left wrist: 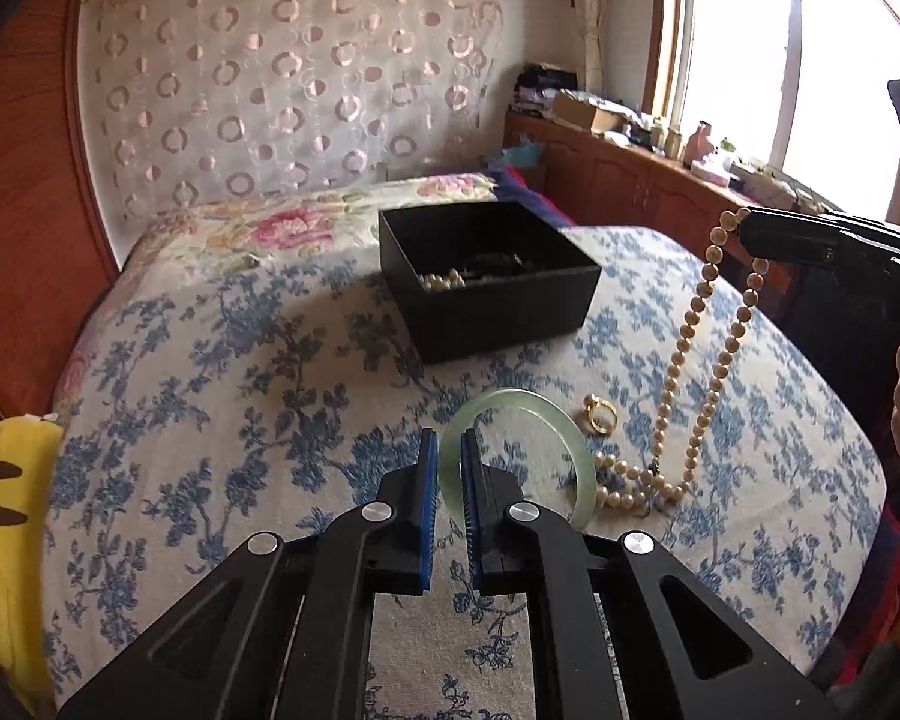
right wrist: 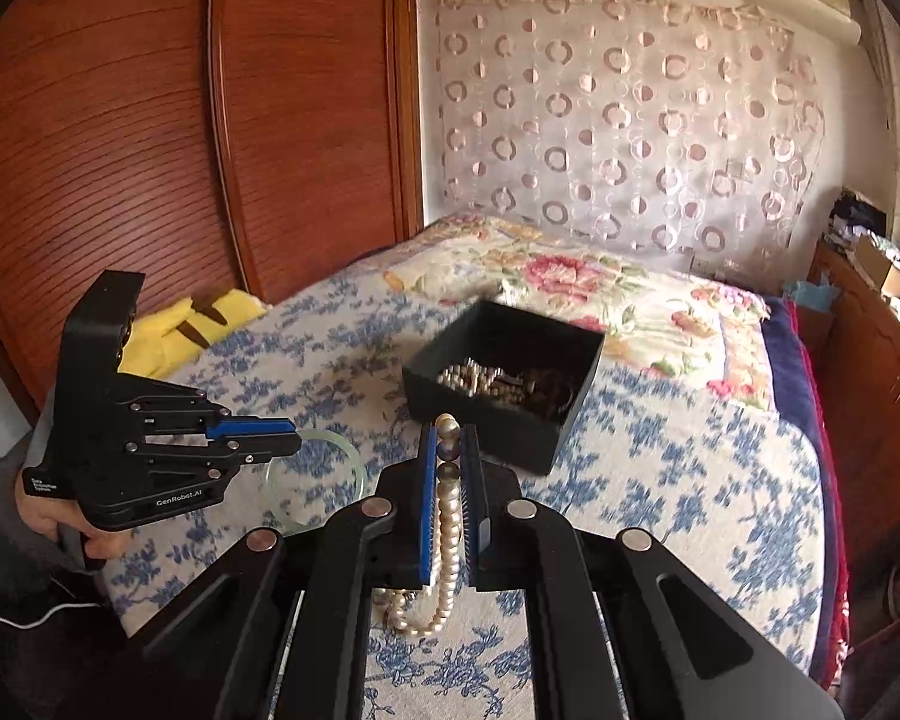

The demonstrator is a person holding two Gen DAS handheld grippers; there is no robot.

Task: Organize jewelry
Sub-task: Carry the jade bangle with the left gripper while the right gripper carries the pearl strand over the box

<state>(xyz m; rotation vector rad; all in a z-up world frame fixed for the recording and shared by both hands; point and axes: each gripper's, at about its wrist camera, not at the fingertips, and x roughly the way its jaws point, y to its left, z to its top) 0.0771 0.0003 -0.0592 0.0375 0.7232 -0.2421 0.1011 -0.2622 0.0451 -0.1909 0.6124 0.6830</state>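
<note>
Near the bottom centre of the left wrist view, the left gripper (left wrist: 448, 450) has its blue pads clamped on the rim of a pale green bangle (left wrist: 513, 456), which stands on edge, probably so it can be carried to the black box (left wrist: 489, 276) in the middle of the frame. At the right edge, the right gripper (left wrist: 750, 231) is closed on a pearl necklace (left wrist: 699, 360) near one end, so that the strand hangs in a long loop with its lower part coiled on the blue-flowered bedspread (left wrist: 240, 372). Two gold rings (left wrist: 600, 414) lie between bangle and necklace, untouched. Inside the box more pearls (right wrist: 468, 378) and dark pieces show, but blur keeps me from naming them. How much of the necklace is clear of the cloth is hard to judge.
</note>
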